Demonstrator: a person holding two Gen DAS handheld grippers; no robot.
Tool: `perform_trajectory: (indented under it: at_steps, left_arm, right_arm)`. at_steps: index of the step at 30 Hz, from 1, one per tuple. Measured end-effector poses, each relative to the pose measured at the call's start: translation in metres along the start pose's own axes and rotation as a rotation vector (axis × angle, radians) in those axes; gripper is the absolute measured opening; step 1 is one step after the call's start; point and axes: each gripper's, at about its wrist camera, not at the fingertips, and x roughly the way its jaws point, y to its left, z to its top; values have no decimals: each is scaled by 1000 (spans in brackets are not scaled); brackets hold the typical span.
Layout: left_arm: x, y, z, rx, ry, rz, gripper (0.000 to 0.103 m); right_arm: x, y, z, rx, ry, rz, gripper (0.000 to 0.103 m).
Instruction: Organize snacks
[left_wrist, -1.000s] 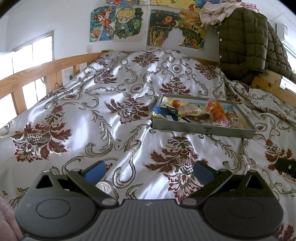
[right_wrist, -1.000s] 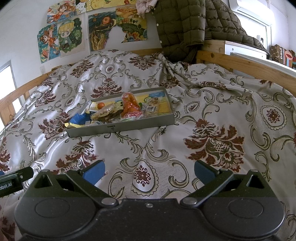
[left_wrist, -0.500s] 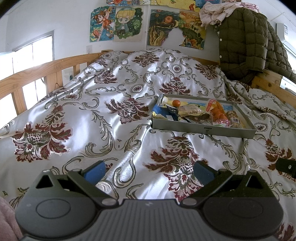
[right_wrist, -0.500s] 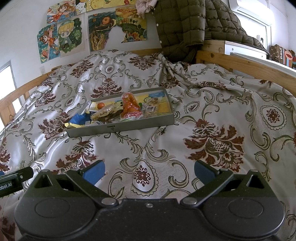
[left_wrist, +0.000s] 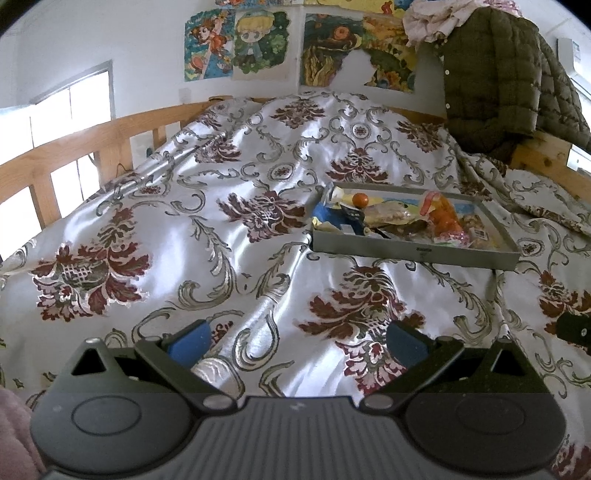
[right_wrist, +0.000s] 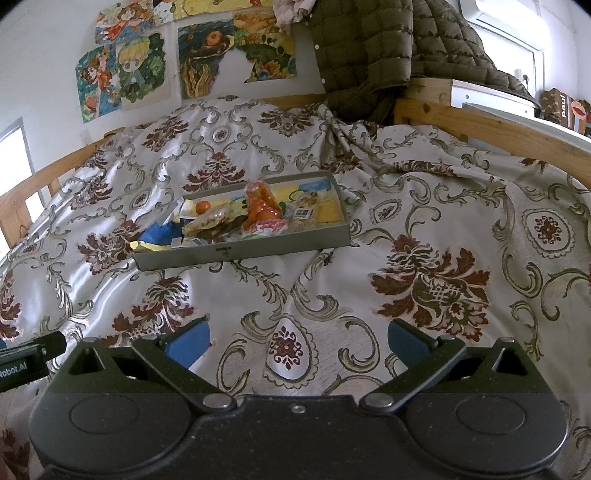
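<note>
Ahead, snack-filled grey tray (left_wrist: 413, 252) on the bedspread (left_wrist: 229, 229), both grippers' jaws wide apart, empty.

left claw (left_wrist: 297, 341): spread wide, empty | right claw (right_wrist: 297, 341): spread wide, empty

Readable text: two legible markings, one small label too blurred to read.

On the black bar of the other hand-held gripper (right_wrist: 26, 360), at the left edge of the right wrist view, well to the near left of the shallow grey cardboard tray (right_wrist: 258, 250), white letters read "Robot.AI". On the brown patterned box (right_wrist: 565, 110) on the white ledge far right of that tray stands "paul". A small dark mark on the tray's front wall (left_wrist: 424, 250) cannot be read.
</note>
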Motion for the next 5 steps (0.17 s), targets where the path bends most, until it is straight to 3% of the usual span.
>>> perform_trajectory:
  at_steps: [5]
  left_arm:
    - [2,0,3,-8,29,1,103]
  right_arm:
    - [2,4,-2,-5,24,13,102]
